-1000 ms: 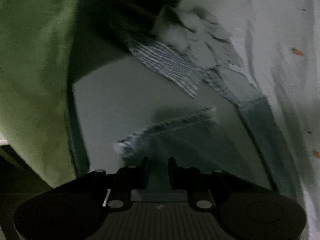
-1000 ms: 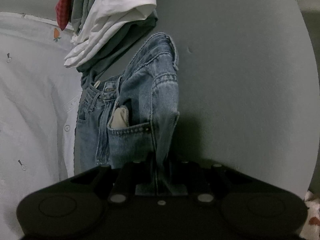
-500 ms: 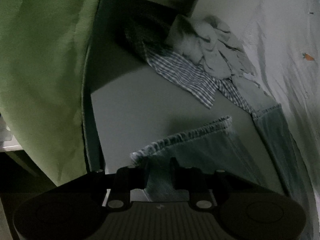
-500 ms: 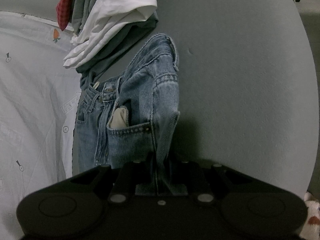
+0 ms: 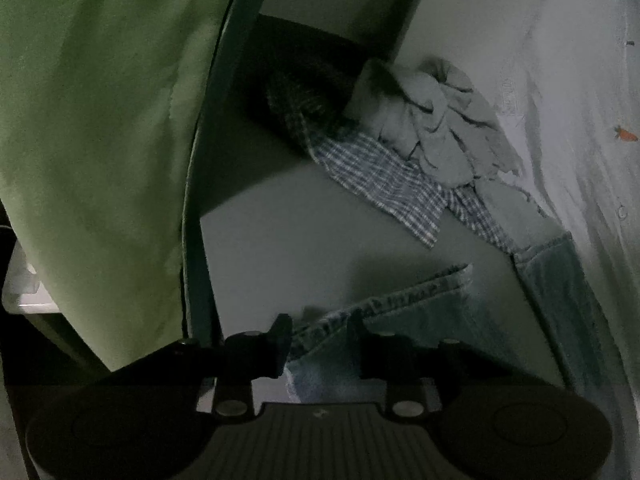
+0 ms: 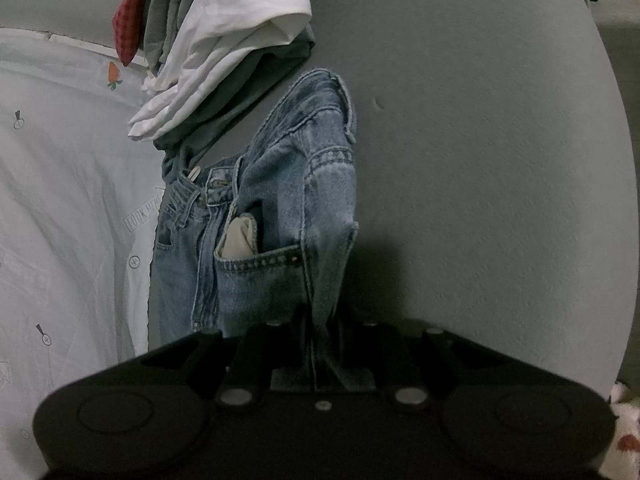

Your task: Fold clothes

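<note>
A pair of blue jeans lies on a grey surface. In the right wrist view I see its waistband and front pocket (image 6: 276,224); my right gripper (image 6: 320,316) is shut on the waist fabric at the side seam. In the left wrist view the frayed leg hem (image 5: 400,300) lies across the grey surface, with the second leg (image 5: 560,276) to the right. My left gripper (image 5: 320,330) has its fingers apart with the hem fabric lying between them; the fingers (image 5: 280,332) do not pinch it.
A heap of grey garments (image 5: 432,128) on a checked shirt (image 5: 384,184) lies beyond the hem. White printed sheet (image 5: 580,80) on the right, green fabric (image 5: 100,120) on the left. A white and dark clothes pile (image 6: 224,40) with red cloth (image 6: 130,20) lies beyond the waistband.
The left gripper's fingers have spread wider around the hem, and its view has swung so the clothes heap sits more centrally. The right gripper keeps its hold and has not moved.
</note>
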Available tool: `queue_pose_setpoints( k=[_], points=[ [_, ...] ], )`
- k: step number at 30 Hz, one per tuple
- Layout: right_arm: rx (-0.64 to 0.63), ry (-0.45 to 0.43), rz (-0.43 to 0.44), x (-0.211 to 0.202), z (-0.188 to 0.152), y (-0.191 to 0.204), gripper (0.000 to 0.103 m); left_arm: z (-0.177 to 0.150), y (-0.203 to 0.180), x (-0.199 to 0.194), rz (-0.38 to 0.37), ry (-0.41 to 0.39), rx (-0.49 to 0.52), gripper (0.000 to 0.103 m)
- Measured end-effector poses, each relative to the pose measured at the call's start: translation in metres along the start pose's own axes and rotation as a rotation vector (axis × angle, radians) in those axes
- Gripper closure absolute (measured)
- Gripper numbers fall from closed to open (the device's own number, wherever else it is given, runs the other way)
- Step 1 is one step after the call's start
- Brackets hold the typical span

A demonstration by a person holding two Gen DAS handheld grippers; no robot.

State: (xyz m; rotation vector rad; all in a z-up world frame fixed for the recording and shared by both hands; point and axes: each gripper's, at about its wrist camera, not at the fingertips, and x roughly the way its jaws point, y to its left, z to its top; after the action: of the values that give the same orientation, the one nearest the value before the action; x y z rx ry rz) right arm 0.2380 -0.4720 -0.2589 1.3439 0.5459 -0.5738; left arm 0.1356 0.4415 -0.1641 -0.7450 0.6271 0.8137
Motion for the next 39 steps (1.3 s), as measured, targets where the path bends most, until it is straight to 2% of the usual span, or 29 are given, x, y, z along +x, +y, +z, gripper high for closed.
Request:
queue_pose_setpoints(
  k=[1,3,7,10,12,14,16,17,18,21,22,23,27,28,31,33,36,39],
  points=[
    [0.002,-0.001,0.001,0.000,0.000,0.000,0.090,-0.001,0.001,0.002,0.006,0.012,0.003,0.054],
    [0.004,-0.005,0.002,0.000,0.000,0.000,0.090,-0.004,0.004,0.006,0.018,0.034,-0.014,0.050],
    [0.003,-0.005,0.002,0.000,-0.001,-0.001,0.090,-0.009,0.010,0.011,-0.020,0.060,-0.068,0.049],
    [0.006,-0.008,0.003,0.000,-0.001,-0.001,0.090,-0.012,0.003,0.017,-0.059,0.092,-0.049,0.050],
    [0.009,-0.010,0.002,0.000,-0.001,-0.001,0.090,-0.014,-0.003,0.018,-0.043,0.082,-0.025,0.050],
    [0.018,-0.005,0.003,0.000,0.000,-0.002,0.090,-0.014,-0.006,0.018,-0.027,0.075,-0.020,0.059],
    [0.029,-0.007,-0.001,0.000,0.000,-0.001,0.090,-0.012,-0.004,0.017,0.000,0.078,-0.040,0.080],
    [0.027,-0.016,-0.009,-0.001,-0.001,0.001,0.089,-0.010,-0.001,0.016,-0.007,0.082,-0.066,0.086],
    [0.024,-0.024,-0.017,-0.002,-0.003,0.003,0.089,-0.007,0.003,0.015,-0.035,0.084,-0.099,0.094],
    [-0.084,-0.054,-0.052,-0.006,-0.010,0.024,0.090,0.007,0.005,0.006,-0.100,0.065,-0.164,0.096],
    [-0.082,-0.058,-0.035,-0.009,-0.010,0.029,0.090,0.012,0.000,0.001,-0.123,0.044,-0.167,0.097],
    [-0.063,-0.059,-0.005,-0.012,-0.008,0.033,0.093,0.018,-0.007,-0.004,-0.153,0.024,-0.163,0.097],
    [-0.010,-0.078,0.111,-0.028,0.003,0.055,0.094,0.039,-0.042,-0.026,-0.284,-0.043,-0.156,0.097],
    [-0.014,-0.082,0.146,-0.033,0.005,0.063,0.100,0.043,-0.051,-0.033,-0.314,-0.062,-0.159,0.098],
    [-0.014,-0.088,0.241,-0.047,0.009,0.085,0.099,0.058,-0.075,-0.052,-0.400,-0.116,-0.155,0.098],
    [-0.004,-0.096,0.286,-0.052,0.009,0.094,0.099,0.064,-0.086,-0.063,-0.427,-0.156,-0.119,0.098],
    [0.033,-0.100,0.290,-0.052,0.012,0.088,0.099,0.062,-0.085,-0.063,-0.390,-0.162,-0.102,0.098],
    [0.023,-0.101,0.220,-0.051,0.011,0.077,0.099,0.054,-0.068,-0.055,-0.439,-0.115,-0.211,0.098]
  ],
)
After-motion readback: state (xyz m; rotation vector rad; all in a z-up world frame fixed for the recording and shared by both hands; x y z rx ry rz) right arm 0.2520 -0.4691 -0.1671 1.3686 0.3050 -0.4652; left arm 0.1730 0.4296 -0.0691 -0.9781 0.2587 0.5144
